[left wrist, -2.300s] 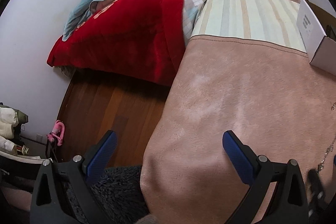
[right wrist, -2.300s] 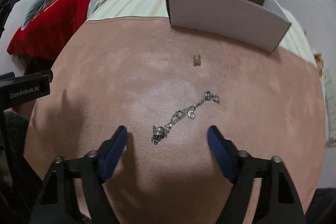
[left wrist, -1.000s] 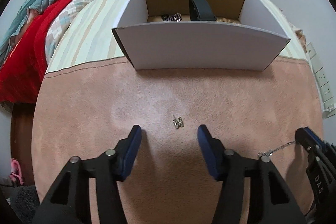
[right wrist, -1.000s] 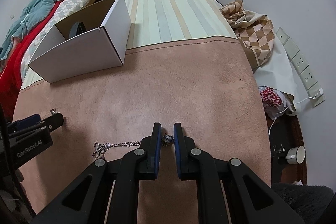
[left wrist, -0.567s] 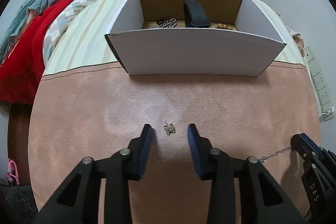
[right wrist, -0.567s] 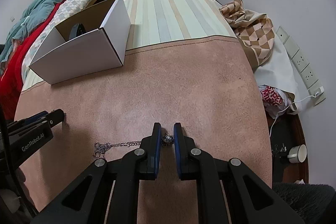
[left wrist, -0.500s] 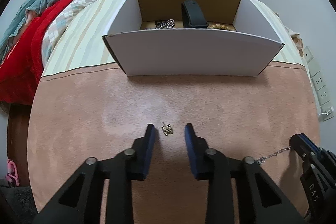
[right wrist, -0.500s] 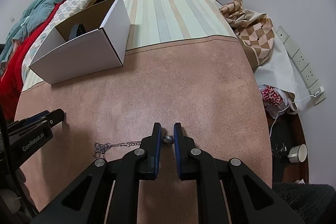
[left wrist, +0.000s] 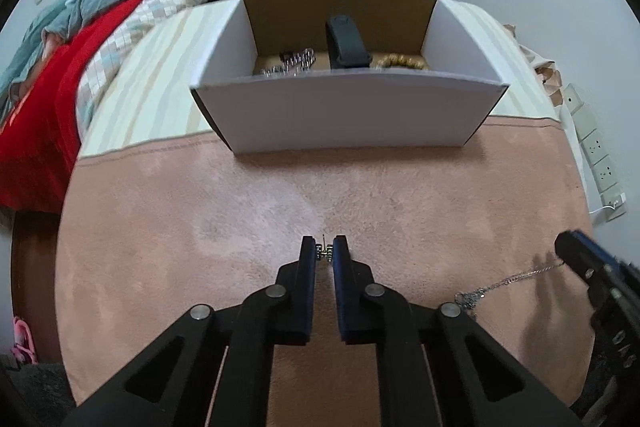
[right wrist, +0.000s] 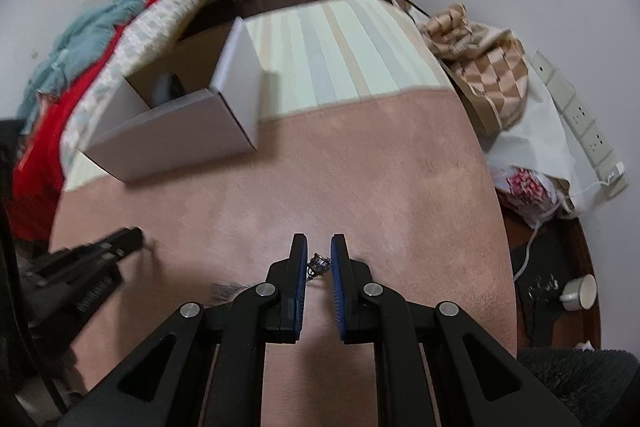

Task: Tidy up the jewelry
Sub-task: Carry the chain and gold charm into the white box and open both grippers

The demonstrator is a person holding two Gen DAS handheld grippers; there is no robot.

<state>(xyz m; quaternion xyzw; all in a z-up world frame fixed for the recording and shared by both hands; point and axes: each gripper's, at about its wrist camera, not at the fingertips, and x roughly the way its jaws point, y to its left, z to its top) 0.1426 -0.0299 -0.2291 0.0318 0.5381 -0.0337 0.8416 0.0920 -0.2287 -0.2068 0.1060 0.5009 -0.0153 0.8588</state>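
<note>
Jewelry is being gripped: left hand-held gripper (left wrist: 324,251) pinching a small clasp (left wrist: 324,251), right hand-held gripper (right wrist: 319,254) pinching a chain (right wrist: 319,264).

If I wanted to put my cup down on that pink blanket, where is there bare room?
The pink blanket is bare between the white box and the left tongs, and along its left side. In the right wrist view it is also bare toward the right edge. Near the right tongs the silver chain crowds it.
</note>
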